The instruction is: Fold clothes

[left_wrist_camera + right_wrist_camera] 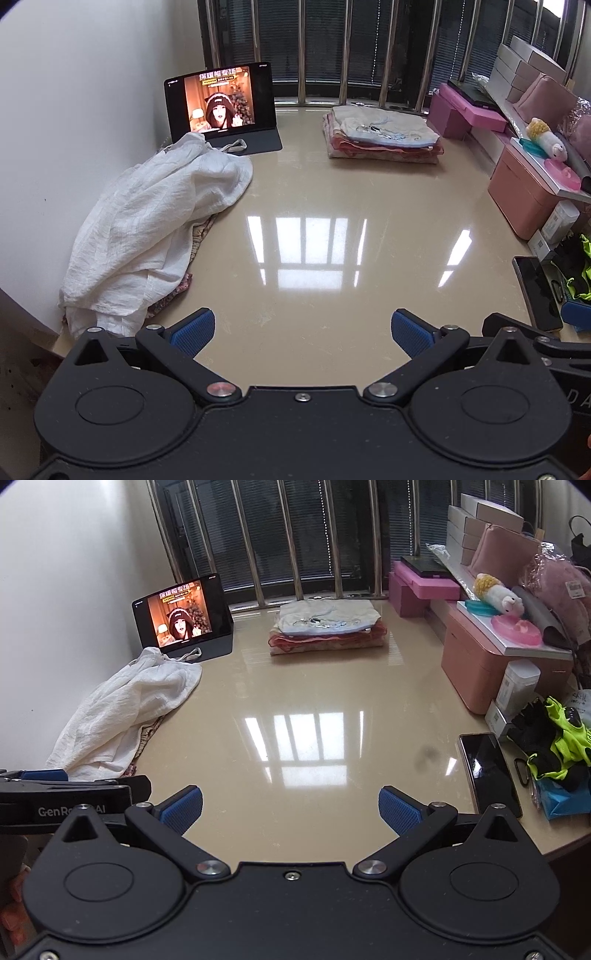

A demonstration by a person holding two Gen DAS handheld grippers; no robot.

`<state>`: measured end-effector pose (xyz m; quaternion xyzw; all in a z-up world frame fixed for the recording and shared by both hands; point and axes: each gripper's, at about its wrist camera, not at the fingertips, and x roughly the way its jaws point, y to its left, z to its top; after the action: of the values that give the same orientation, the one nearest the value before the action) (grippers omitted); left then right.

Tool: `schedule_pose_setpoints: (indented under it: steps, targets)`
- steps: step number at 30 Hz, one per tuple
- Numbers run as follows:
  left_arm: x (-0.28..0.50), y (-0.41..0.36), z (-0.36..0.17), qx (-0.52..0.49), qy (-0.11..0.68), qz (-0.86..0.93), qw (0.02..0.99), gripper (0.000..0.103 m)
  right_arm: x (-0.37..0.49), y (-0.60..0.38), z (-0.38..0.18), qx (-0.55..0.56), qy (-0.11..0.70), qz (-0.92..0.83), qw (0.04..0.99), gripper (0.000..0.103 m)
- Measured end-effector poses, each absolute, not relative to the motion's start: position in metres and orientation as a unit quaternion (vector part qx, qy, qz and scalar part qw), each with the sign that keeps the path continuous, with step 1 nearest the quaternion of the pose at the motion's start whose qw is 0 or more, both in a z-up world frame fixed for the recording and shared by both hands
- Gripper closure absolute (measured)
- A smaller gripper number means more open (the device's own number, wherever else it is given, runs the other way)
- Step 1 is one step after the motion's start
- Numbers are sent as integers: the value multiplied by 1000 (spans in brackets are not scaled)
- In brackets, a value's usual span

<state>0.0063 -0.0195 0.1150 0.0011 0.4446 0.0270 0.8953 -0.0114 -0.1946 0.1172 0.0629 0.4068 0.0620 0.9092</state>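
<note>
The white garment lies crumpled at the left edge of the tabletop, against the wall, on top of a patterned cloth that peeks out from under it. Its far end with a drawstring loop touches the base of the tablet, which stands lit in the far left corner. A folded stack sits at the far side near the window bars, well apart from the white garment.

My left gripper hovers low over the near edge of the tabletop, level and pointing straight toward the window; its jaws are spread wide with nothing between them, the blue pads over bare surface. The white garment's near end lies just beyond my left pad, not touching it.

My right gripper is held beside the left one in the same pose, level and facing forward, jaws released and empty. In its view the left gripper's side shows at the left border. A phone lies face up just to the right of my right pad, with black and neon-yellow gloves beyond it and pink boxes along the right side.
</note>
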Motion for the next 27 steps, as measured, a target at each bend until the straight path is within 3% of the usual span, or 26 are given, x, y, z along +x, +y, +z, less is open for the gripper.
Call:
schedule_pose_setpoints:
  steps: [27]
  targets:
    - [5,-20,104,2,466,41,884,0,-13,-190,105,57,417,73,904,0]
